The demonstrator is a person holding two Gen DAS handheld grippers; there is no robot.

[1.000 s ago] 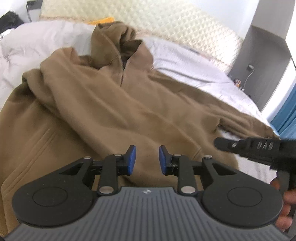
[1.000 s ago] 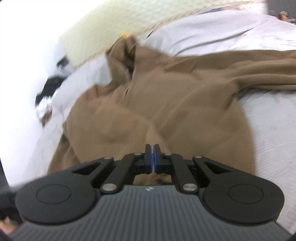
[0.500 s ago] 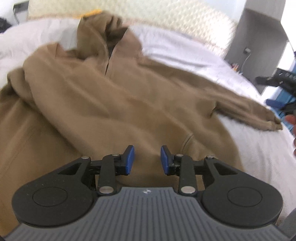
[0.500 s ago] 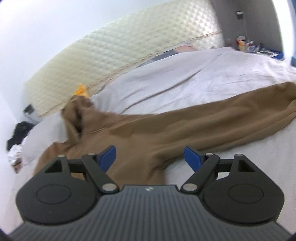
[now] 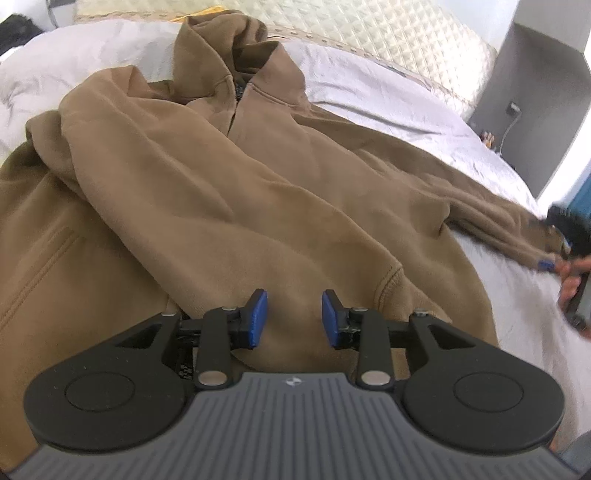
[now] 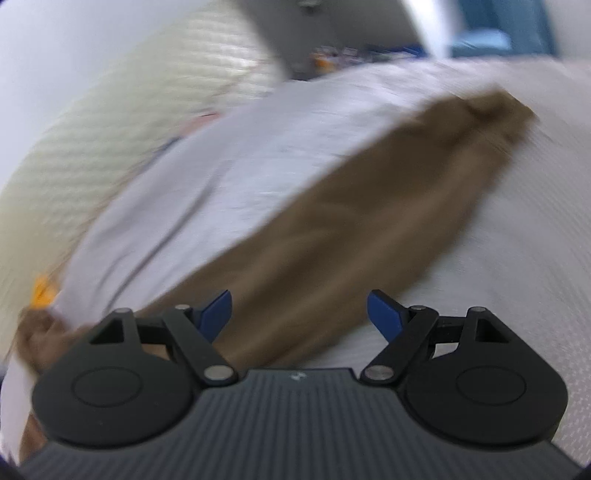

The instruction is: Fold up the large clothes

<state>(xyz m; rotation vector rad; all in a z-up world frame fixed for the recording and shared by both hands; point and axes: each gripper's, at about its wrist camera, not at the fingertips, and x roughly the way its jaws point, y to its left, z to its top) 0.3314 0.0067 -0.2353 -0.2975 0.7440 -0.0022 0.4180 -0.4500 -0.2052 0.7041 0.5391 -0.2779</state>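
Brown hoodie (image 5: 229,192) spread on white bed sheet (image 5: 388,99), hood at far end, one sleeve folded across chest. Left gripper (image 5: 294,317) over near hem, blue pads apart, gripping nothing. Right view, blurred: only outstretched sleeve (image 6: 351,225) on sheet; right gripper (image 6: 299,310) spread wide, empty. Left view alone shows zipper, pocket seam, soft fleecy folds, quilted cream headboard (image 5: 388,33).
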